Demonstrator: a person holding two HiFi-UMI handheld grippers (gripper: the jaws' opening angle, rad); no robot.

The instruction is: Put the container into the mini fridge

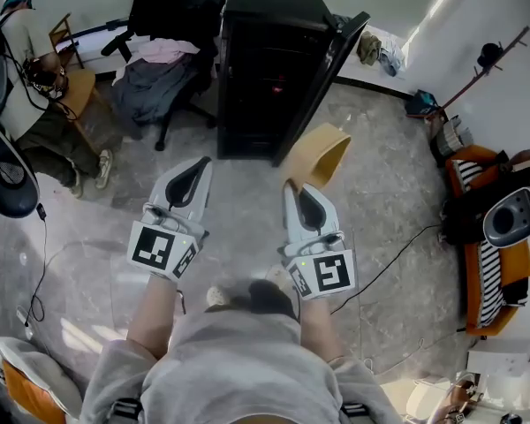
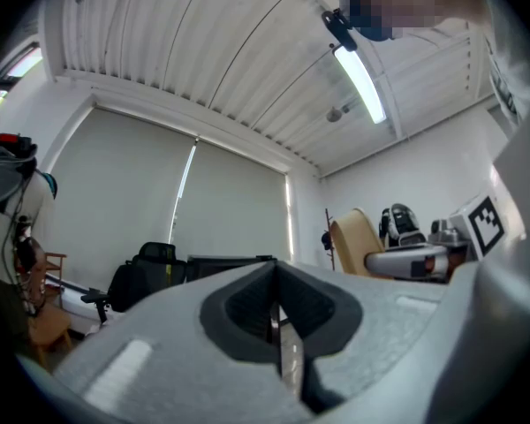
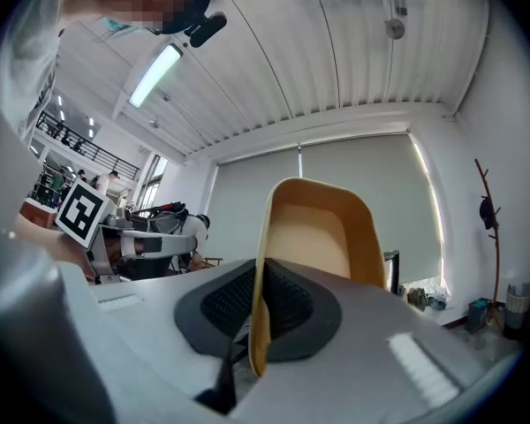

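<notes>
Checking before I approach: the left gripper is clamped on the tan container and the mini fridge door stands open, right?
Not quite: the right gripper is clamped on the tan container, as the right gripper view shows; the left gripper is shut on nothing. The mini fridge door does stand open.

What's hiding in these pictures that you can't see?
- Inside of the mini fridge: head view, too dark to make out shelves.
- Container's pinched edge: right gripper view, buried between the right tongs.
- Mini fridge in the right gripper view: behind the container, at most a dark sliver shows.
</notes>
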